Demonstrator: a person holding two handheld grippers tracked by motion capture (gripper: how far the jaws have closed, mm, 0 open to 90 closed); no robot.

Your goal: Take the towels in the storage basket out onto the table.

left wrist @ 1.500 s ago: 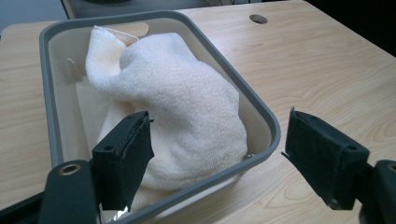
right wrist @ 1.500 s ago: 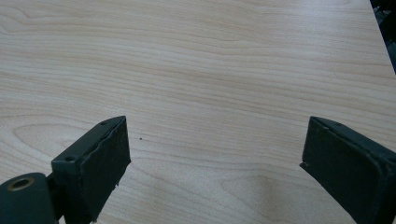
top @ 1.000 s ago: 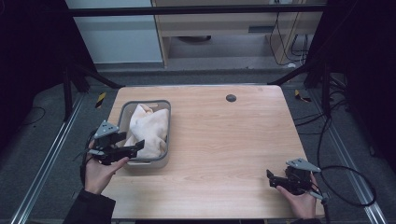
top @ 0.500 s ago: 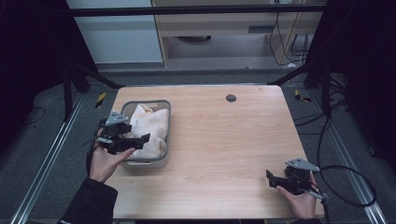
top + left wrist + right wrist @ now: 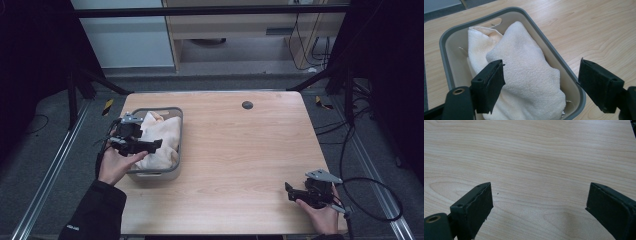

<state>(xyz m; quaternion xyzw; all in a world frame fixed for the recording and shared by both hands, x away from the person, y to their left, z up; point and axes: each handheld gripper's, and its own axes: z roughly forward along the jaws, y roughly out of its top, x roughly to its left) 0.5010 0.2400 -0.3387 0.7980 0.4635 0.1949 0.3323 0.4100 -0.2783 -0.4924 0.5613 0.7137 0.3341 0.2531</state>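
My left tool (image 5: pixel 150 145), jaws apart, hovers over the cream towel (image 5: pixel 524 75), seemingly untouched, in the grey bin (image 5: pixel 176 131) at nine o'clock; my right tool (image 5: pixel 291 190), also apart, sits at five o'clock on the table (image 5: pixel 240 150).

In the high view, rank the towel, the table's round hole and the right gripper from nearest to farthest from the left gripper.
1. Towel: in the bin, right under the left gripper.
2. Round hole: far edge, centre.
3. Right gripper: near right corner.

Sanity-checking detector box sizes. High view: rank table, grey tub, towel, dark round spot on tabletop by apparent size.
1. table
2. grey tub
3. towel, inside the tub
4. dark round spot
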